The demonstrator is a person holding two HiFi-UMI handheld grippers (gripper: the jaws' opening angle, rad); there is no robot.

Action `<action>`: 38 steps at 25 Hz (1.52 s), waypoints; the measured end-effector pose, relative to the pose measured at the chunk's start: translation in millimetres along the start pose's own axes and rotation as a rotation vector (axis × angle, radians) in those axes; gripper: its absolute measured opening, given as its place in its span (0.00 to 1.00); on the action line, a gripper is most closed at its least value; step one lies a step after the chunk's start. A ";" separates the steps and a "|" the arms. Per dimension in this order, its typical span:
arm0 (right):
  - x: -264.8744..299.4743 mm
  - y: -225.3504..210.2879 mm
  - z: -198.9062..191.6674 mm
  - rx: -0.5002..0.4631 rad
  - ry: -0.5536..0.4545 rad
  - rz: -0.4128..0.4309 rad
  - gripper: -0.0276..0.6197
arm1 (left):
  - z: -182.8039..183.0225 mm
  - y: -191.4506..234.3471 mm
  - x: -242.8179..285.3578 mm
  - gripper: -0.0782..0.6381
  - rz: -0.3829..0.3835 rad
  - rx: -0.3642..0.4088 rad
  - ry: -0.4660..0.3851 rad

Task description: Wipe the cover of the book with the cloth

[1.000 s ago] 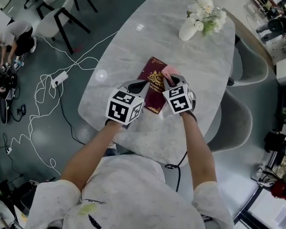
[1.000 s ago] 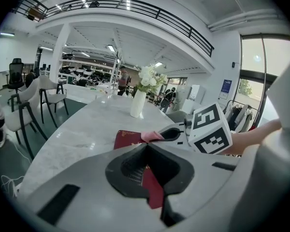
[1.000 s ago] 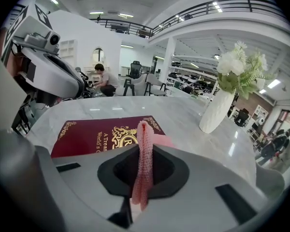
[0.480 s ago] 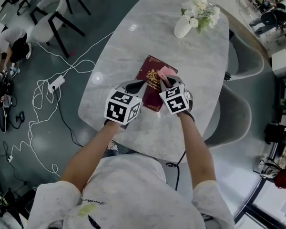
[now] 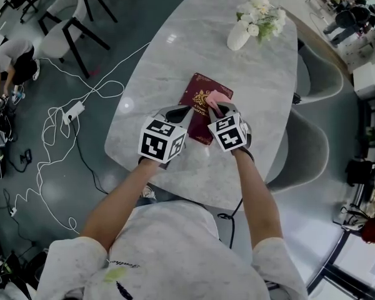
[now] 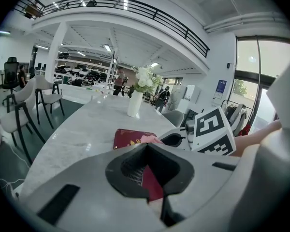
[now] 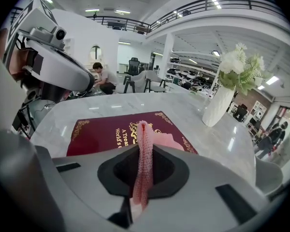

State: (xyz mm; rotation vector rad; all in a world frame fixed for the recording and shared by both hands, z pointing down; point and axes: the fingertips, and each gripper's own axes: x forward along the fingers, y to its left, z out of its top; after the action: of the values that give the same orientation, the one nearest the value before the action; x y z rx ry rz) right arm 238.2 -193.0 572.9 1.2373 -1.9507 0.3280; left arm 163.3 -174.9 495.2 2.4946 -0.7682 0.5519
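A dark red book (image 5: pixel 199 99) with gold print lies flat on the marble table (image 5: pixel 175 55), a little in front of me. My left gripper (image 5: pixel 185 111) is shut on the book's near edge, and the red cover (image 6: pixel 130 138) shows between its jaws. My right gripper (image 5: pixel 217 107) is shut on a pink cloth (image 5: pixel 217 97). The cloth (image 7: pixel 144 151) hangs out of the jaws and rests on the right half of the cover (image 7: pixel 104 128). The left gripper (image 7: pixel 55 64) shows at the book's left in the right gripper view.
A white vase of flowers (image 5: pixel 242 31) stands at the far end of the table. Grey chairs (image 5: pixel 309 149) stand along the table's right side. Cables and a power strip (image 5: pixel 74 110) lie on the floor at left, where a person (image 5: pixel 12 52) crouches.
The right gripper has slid the cloth slightly leftward over the cover. The left gripper has kept its hold at the book's near edge.
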 end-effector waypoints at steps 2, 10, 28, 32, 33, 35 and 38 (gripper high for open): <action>-1.9 3.2 0.2 -0.001 0.003 0.000 0.07 | -0.6 -0.8 -2.1 0.12 -0.002 0.001 0.000; -8.6 14.4 -2.3 0.008 0.012 0.001 0.07 | -3.9 -5.2 -9.0 0.12 -0.010 0.007 0.000; -13.8 33.6 -7.8 0.017 0.019 0.003 0.07 | -14.8 -5.9 -24.2 0.12 -0.005 0.011 0.002; -15.0 38.1 -9.2 0.019 0.019 0.001 0.07 | -17.7 -5.3 -28.1 0.12 -0.002 0.013 0.005; -15.9 39.2 -9.4 0.020 0.020 0.001 0.07 | -18.6 -5.6 -29.2 0.12 -0.002 0.014 0.008; -17.6 41.9 -9.6 0.021 0.020 0.000 0.07 | -20.6 -6.4 -31.8 0.12 -0.003 0.017 0.011; -18.9 45.7 -10.7 0.025 0.021 0.001 0.07 | -22.4 -7.8 -35.2 0.12 -0.005 0.019 0.010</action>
State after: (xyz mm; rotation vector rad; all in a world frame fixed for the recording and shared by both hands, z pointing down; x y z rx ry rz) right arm 208.5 -152.1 574.5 1.2438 -1.9349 0.3653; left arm 135.9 -142.5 493.4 2.5083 -0.7565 0.5724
